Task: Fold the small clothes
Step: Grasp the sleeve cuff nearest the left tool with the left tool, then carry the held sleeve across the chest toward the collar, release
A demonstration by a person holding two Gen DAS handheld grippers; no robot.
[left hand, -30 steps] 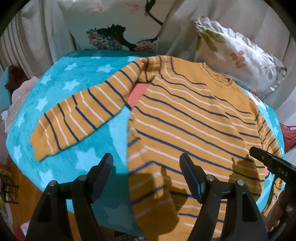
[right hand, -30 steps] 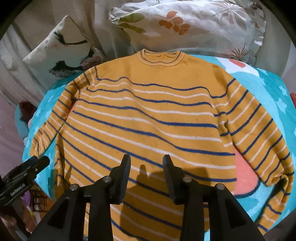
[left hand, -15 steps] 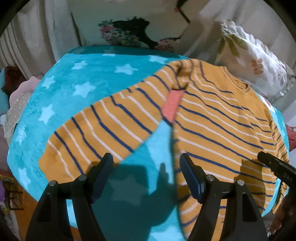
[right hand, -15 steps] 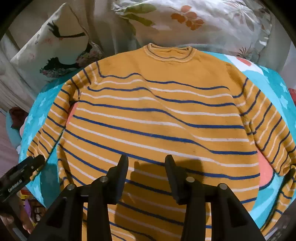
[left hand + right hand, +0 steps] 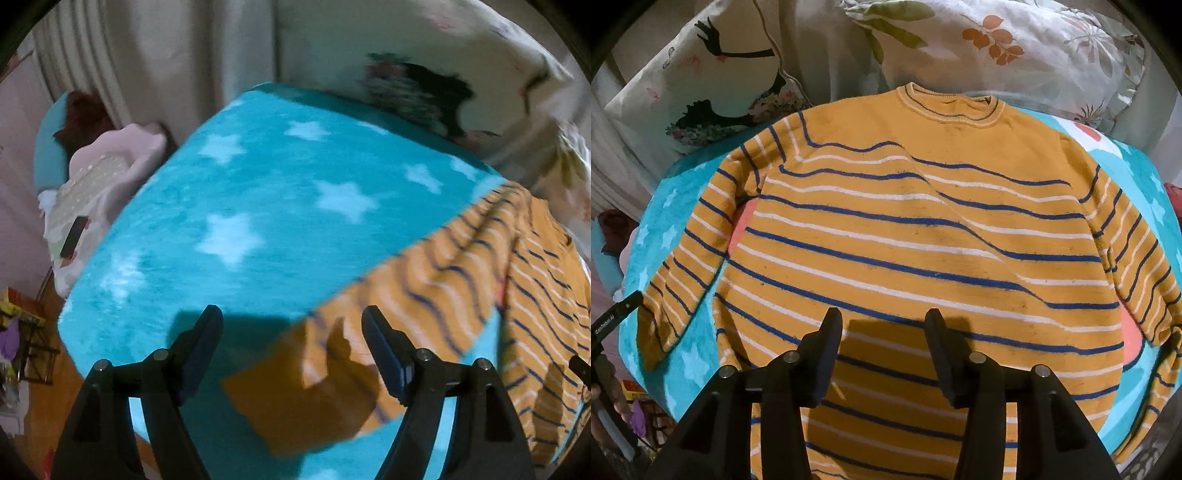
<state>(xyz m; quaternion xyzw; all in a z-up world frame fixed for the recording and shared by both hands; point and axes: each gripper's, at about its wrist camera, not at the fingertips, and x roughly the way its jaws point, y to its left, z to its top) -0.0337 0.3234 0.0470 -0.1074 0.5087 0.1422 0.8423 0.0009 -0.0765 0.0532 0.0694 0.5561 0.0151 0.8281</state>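
- Sweater [image 5: 916,240] spread flat across the blanket [image 5: 258,229], collar toward the pillows [image 5: 1015,44], hem at the near edge.
- Left gripper [image 5: 291,343] wide, empty, above the left cuff [image 5: 295,402] near the blanket's near-left corner; bare blanket beyond.
- Right gripper [image 5: 882,350] narrower, empty, over the hem.
- Left swung leftward since earlier, from the body toward the cuff; right little changed.

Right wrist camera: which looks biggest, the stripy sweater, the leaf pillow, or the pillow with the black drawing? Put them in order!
1. The striped sweater fills most of the view.
2 and 3. The leaf-print pillow and the pillow with the black drawing look about alike; both are cut off by the view's edge, so I won't rank them.
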